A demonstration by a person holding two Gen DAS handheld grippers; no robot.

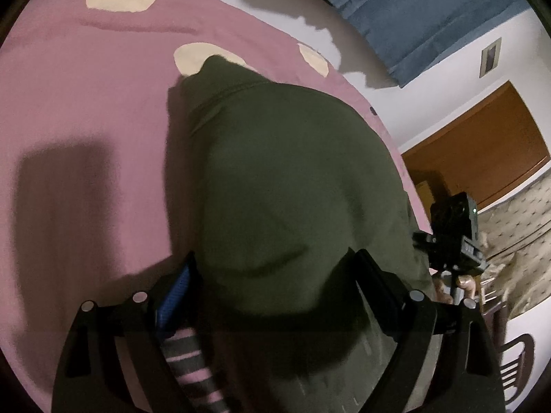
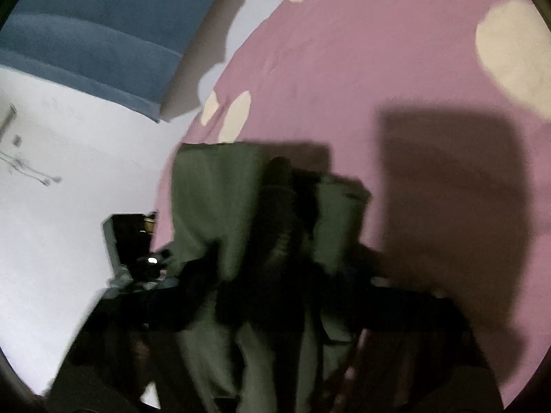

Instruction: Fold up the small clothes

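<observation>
Over a pink bedspread (image 1: 86, 110) dotted with cream patches, an olive-green garment (image 1: 286, 179) hangs lifted, its far end trailing down toward the bed while its near edge is gathered at both tools. From the left wrist view, the left gripper (image 1: 275, 275) has its two black fingers (image 1: 382, 285) set fairly wide with the cloth bunched between them; whether they actually pinch it cannot be told, as the fabric drapes over the tips. From the right wrist view, the right gripper (image 2: 286, 261) is a dark blur swallowed by folds of the same garment, and its finger spacing cannot be judged either. This appears to be the lift-and-carry part of a fold, with the held edge raised above the bed; the next move would likely call for bringing that edge over the trailing end and laying it down flat and even. A striped pink-and-grey fabric (image 1: 193, 368) shows beneath the left tool, cut off by the frame. Behind stand a blue curtain (image 1: 413, 10) and a white wall (image 2: 69, 223). The garment's type stays unclear.
</observation>
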